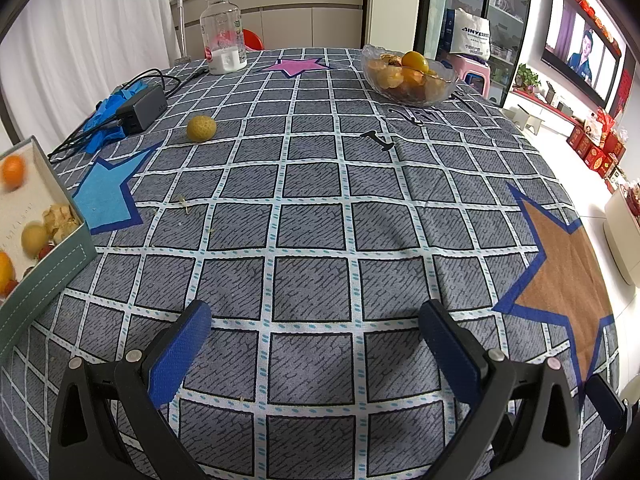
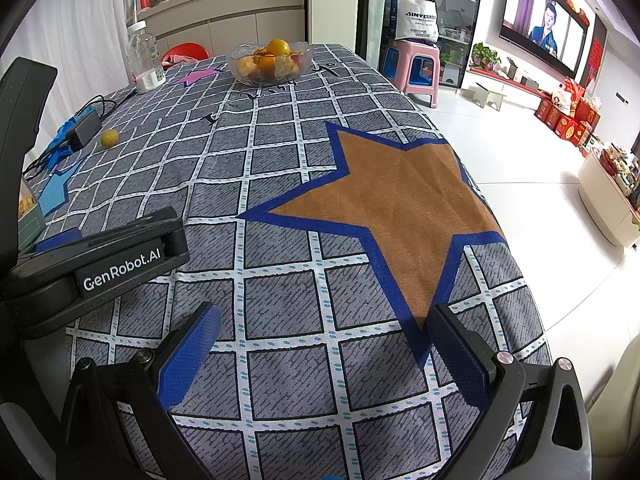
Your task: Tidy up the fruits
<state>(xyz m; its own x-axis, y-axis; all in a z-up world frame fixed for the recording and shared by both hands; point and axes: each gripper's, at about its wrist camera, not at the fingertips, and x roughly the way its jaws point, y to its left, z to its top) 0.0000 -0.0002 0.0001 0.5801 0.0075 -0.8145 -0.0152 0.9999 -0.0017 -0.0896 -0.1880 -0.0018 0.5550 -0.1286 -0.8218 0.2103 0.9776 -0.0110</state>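
- The left gripper (image 1: 316,316) hovers low over the checked tablecloth (image 1: 312,216), its blue-padded fingers (image 1: 180,352) spread wide with only cloth between them.
- The right gripper (image 2: 324,320) is just as wide apart and holds nothing; it sits near the table's edge, over the point of the brown star (image 2: 400,200).
- In the right wrist view the black body of the other gripper fills the left side and hides much of the table behind it.
- A glass bowl (image 1: 408,76) stands at the far end, piled with orange and yellow fruit; through the glass the pieces blur together, so I cannot count them or name most of them.
- One small yellow-green fruit (image 1: 201,128) lies alone on the cloth, near a black charger (image 1: 142,110) that rests on something crumpled and blue, hard to identify.
- A box (image 1: 44,240) at the left edge is cut off by the frame. Inside it are orange and yellow fruits, a pale crinkled one and small red bits; one orange near the top is blurred.
- In the right wrist view only a sliver of that box shows.
- A clear bottle (image 1: 222,32) with white contents at its bottom stands at the far left of the table.
- Tiny specks lie scattered on the cloth; too small to tell what they are.
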